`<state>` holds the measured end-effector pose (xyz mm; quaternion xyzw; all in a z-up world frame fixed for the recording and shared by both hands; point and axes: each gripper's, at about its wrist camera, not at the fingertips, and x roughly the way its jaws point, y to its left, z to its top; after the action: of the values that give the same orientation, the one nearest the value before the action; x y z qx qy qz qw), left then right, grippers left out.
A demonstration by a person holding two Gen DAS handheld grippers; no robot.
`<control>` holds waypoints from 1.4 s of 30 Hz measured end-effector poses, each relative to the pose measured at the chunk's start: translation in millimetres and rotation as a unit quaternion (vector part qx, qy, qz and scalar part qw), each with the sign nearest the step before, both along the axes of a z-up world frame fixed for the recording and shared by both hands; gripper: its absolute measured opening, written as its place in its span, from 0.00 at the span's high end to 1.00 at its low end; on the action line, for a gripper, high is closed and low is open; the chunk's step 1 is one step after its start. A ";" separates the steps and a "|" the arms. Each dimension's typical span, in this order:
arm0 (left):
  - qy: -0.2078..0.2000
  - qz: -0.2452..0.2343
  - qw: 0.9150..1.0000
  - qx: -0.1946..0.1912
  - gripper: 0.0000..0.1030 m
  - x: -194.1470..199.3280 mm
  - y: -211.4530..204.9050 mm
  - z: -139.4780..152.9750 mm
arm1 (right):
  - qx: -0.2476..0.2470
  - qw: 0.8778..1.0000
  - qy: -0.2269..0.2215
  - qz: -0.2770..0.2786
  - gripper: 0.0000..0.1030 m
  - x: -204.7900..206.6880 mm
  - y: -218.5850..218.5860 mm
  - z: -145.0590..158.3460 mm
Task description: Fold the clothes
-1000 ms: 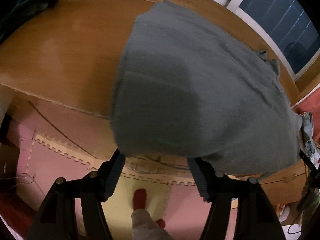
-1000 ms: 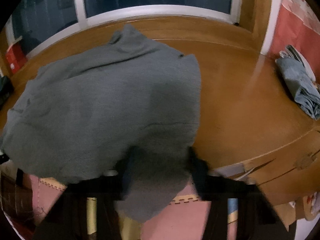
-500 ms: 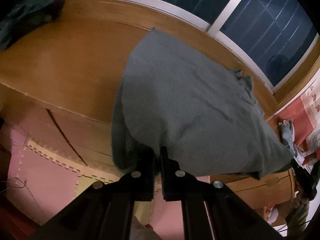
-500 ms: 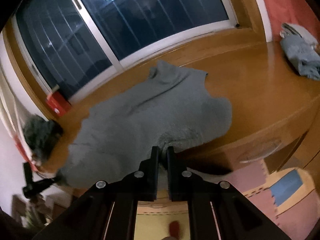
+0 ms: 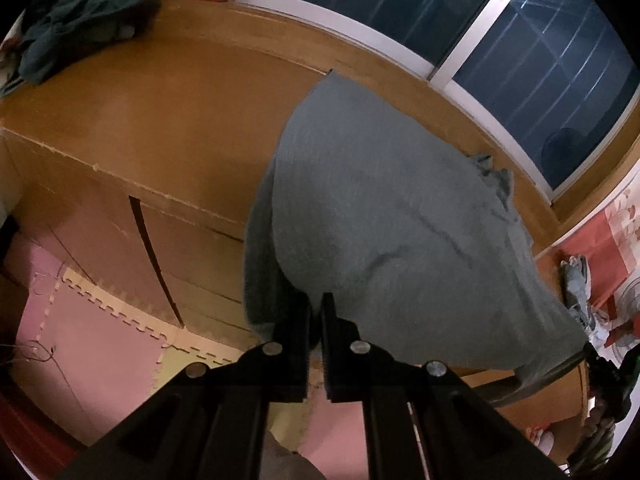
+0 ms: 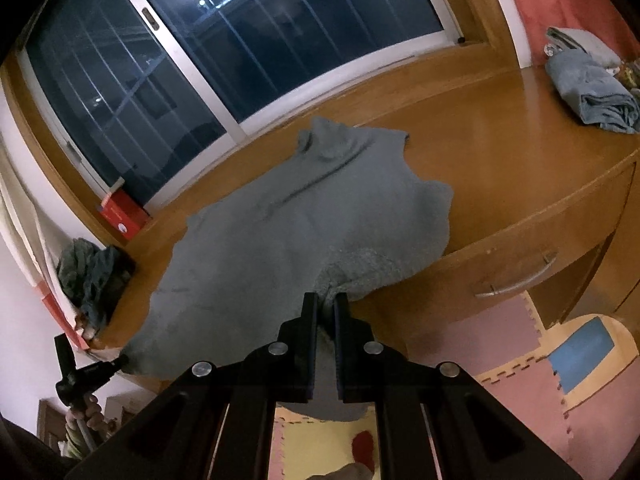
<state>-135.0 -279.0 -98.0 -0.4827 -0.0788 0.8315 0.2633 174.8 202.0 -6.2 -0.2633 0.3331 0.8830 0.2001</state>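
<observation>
Home (foam floor mats [image 6: 520, 344], window [image 6: 200, 60])

The grey sweater [image 6: 296, 224] is a soft knit, spread across the wooden desk with its collar end toward the window. Its near hem hangs over the desk's front edge, bunched and lifted at two corners. The cloth shows shallow creases running along its length.

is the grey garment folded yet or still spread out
Spread out: the grey garment lies open across the wooden desk, no fold made, near edge hanging past the front.
</observation>
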 end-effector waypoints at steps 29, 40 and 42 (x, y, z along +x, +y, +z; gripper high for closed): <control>-0.040 0.021 0.997 0.060 0.97 -4.6 -47.7 17.7 | 0.015 1.000 -0.027 -0.006 0.92 16.2 14.6 -6.7; 0.010 0.055 0.997 0.047 0.97 -84.6 -14.7 75.4 | 0.109 0.994 0.018 0.012 0.92 -65.5 69.9 60.3; 0.006 0.042 0.999 0.032 0.97 -116.5 11.6 67.0 | 0.110 0.994 0.000 0.008 0.92 -97.2 89.7 49.7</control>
<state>-251.5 -267.5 -31.0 -0.4650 -0.1240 0.8421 0.2435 77.6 291.7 43.5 -0.2418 0.2316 0.9161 0.2207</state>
